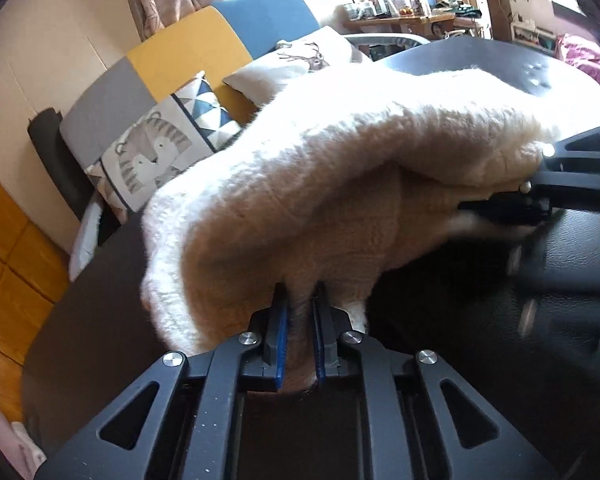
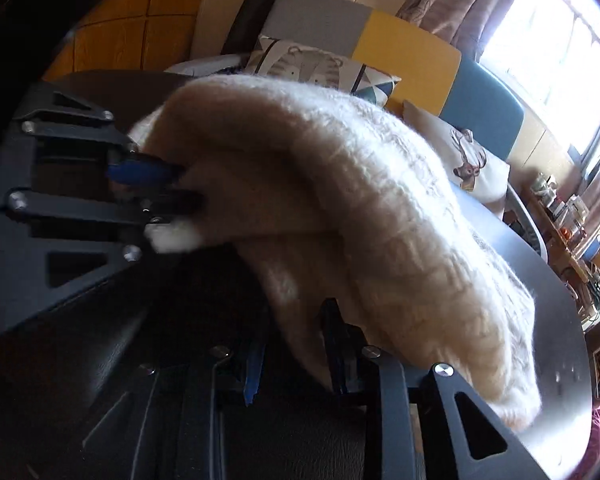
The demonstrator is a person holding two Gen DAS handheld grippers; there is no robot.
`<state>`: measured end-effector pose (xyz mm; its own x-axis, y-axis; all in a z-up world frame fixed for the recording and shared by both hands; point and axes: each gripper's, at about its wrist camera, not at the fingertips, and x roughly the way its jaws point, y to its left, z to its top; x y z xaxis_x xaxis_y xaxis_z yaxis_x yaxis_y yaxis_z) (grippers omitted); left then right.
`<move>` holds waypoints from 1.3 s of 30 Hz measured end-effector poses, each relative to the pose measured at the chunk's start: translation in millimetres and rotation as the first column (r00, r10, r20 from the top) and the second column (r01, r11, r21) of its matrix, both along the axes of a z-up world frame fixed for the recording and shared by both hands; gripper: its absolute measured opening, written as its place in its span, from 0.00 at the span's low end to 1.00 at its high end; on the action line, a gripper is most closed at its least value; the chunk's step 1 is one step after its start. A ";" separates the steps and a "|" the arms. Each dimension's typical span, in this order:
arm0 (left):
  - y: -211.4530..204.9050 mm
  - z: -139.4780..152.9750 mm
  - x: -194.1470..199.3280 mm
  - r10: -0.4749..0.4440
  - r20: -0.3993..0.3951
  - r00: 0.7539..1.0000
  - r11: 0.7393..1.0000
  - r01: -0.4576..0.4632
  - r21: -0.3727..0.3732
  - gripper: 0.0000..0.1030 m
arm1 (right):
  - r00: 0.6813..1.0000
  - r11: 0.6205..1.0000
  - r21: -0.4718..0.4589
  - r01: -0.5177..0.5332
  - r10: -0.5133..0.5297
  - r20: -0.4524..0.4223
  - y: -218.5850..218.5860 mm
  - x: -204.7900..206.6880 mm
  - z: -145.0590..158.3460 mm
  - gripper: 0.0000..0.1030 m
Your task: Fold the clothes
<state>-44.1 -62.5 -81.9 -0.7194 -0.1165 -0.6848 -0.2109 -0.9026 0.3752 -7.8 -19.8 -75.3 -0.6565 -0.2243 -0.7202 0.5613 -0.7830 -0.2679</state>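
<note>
Cream knit sweater (image 1: 340, 168) in both tools.

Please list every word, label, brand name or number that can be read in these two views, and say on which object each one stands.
No text can be read in either view.
Packages on the far shelf: labels too small and blurred.
Cushions and white sweater: only pictures and patterns, no writing.
</note>
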 end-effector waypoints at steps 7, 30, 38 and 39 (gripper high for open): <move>-15.6 37.8 16.3 0.064 -0.142 0.988 0.997 -0.058 0.047 0.07 | 0.986 0.943 -0.294 0.153 -0.164 -0.012 51.6 0.5 58.2 0.05; -47.7 86.2 19.2 0.086 -0.155 0.984 0.980 -0.056 0.189 0.04 | 0.983 0.978 0.112 -0.173 0.180 -0.047 -34.7 34.4 -9.0 0.27; -59.5 77.4 20.2 0.120 -0.143 0.983 0.977 -0.091 0.192 0.04 | 0.999 0.992 -0.130 0.004 -0.009 -0.038 13.0 22.6 29.2 0.05; -61.5 76.1 20.3 0.124 -0.141 0.982 0.977 -0.095 0.193 0.04 | 0.998 0.980 -0.194 0.039 -0.046 -0.032 27.5 22.7 39.8 0.05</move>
<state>-23.8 -124.0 -5.8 -0.8061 -0.0824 -0.5860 -0.0604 -0.9736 0.2200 14.9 7.7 -35.5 -0.6935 -0.3285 -0.6411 0.5192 -0.8449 -0.1287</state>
